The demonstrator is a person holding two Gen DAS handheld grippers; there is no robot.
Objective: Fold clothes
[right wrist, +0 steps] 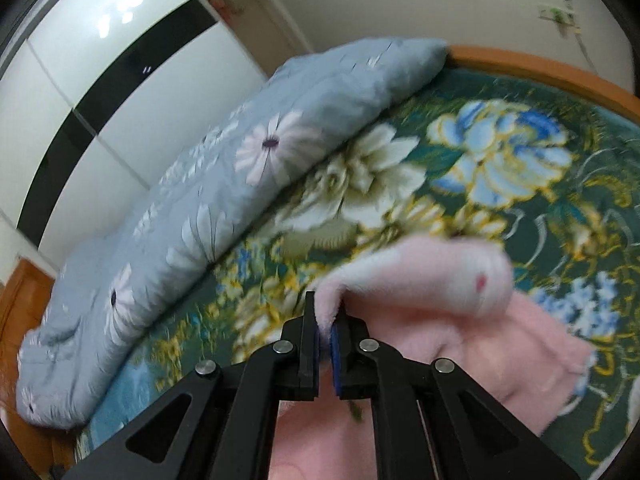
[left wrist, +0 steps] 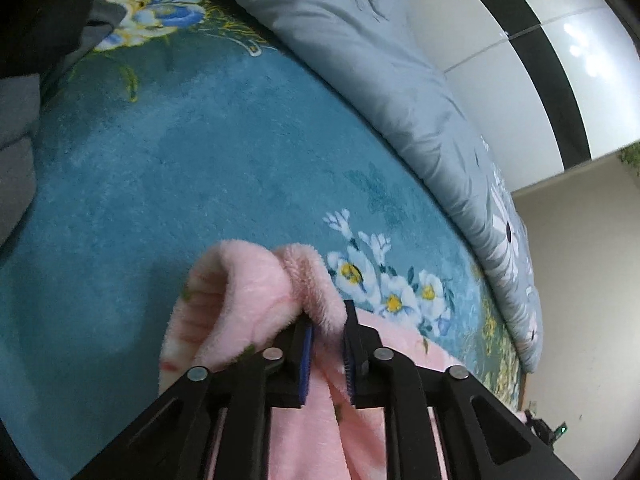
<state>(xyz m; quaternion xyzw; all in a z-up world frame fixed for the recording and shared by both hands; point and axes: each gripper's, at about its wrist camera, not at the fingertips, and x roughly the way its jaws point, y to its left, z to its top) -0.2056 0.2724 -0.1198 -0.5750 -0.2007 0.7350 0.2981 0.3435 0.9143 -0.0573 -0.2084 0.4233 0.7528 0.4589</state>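
— Above the bed (left wrist: pixel 168 168), where is the pink garment (left wrist: pixel 248 304)?
— Lifted off it, stretched between both: left tool (left wrist: pixel 326 332) and right tool (right wrist: pixel 326 318) each pinch an edge, quilt (right wrist: pixel 192 184) beyond.

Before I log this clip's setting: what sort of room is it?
Most likely a bedroom. A blue-grey floral quilt lies bunched along a bed spread with a teal floral blanket, beside a glossy white wardrobe. Both grippers hold a pink fleece garment.
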